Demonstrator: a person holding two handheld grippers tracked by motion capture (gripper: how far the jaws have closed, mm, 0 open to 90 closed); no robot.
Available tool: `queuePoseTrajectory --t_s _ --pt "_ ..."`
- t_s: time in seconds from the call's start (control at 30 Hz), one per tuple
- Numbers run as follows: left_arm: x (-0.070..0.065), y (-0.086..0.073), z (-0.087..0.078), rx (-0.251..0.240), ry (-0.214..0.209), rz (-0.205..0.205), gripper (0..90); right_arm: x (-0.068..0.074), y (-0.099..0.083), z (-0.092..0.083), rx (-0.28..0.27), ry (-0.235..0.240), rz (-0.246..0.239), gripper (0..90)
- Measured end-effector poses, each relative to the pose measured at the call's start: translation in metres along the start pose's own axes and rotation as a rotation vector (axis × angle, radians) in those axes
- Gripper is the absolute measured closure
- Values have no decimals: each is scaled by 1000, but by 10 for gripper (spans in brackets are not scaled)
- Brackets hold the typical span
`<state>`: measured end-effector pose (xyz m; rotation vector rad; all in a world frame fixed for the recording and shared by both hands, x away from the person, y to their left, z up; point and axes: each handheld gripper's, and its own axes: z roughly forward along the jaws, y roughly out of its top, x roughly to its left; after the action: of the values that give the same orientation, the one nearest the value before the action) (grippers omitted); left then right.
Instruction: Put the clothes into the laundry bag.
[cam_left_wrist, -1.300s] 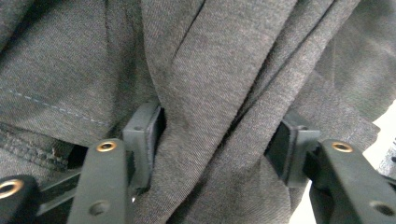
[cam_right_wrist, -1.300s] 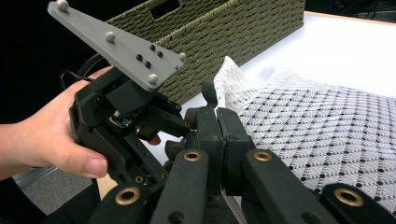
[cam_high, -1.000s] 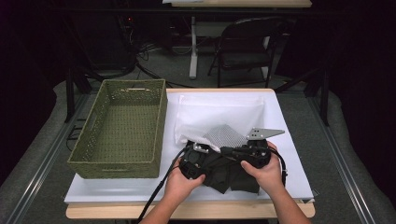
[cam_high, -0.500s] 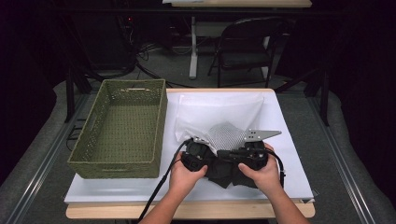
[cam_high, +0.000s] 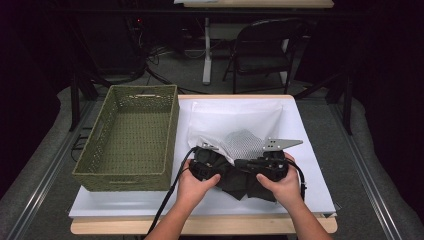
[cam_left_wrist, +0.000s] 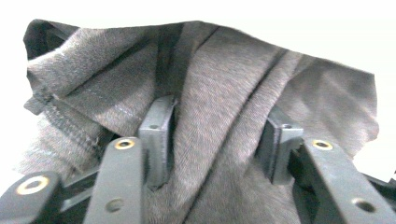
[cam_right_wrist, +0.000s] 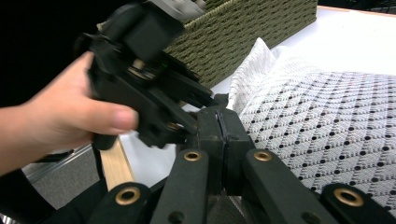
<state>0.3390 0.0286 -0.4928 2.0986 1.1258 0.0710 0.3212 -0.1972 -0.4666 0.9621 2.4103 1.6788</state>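
A dark grey garment (cam_high: 240, 184) lies bunched at the table's front between both hands. My left gripper (cam_high: 202, 169) holds its left end. In the left gripper view the jaws (cam_left_wrist: 217, 135) have just been opening and stand apart, with the garment (cam_left_wrist: 219, 70) draped loosely between the pads (cam_left_wrist: 158, 133). My right gripper (cam_high: 267, 167) is at the garment's right end. Its jaws (cam_right_wrist: 219, 126) are pressed together, with grey fabric showing just below them. A white dotted cloth (cam_high: 242, 142) (cam_right_wrist: 327, 107) lies just behind. The left gripper (cam_right_wrist: 140, 70) also shows in the right gripper view.
A green woven basket (cam_high: 125, 175) (cam_right_wrist: 243, 32) stands at the left on the white table cover (cam_high: 310, 165). A crumpled white sheet (cam_high: 235, 112) lies behind the cloths. A folding chair (cam_high: 265, 45) stands beyond the table. A cable (cam_high: 170, 200) trails off the front edge.
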Motion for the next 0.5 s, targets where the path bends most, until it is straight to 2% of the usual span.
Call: queuePoseTrajectory --t_s 0.1,0.23,0.4,0.5 --pt "-5 -1 -9 0 -1 25 474 0 0 0 6 -7 -6 892" --pt "-9 -3 -19 -11 21 43 450 -1 0 -1 2 -11 -4 892" --pt "-8 -1 -31 -33 26 41 444 -5 1 -6 -16 -20 5 891" --pt "-2 1 -36 -46 47 37 431 -6 1 -8 -17 -23 12 891"
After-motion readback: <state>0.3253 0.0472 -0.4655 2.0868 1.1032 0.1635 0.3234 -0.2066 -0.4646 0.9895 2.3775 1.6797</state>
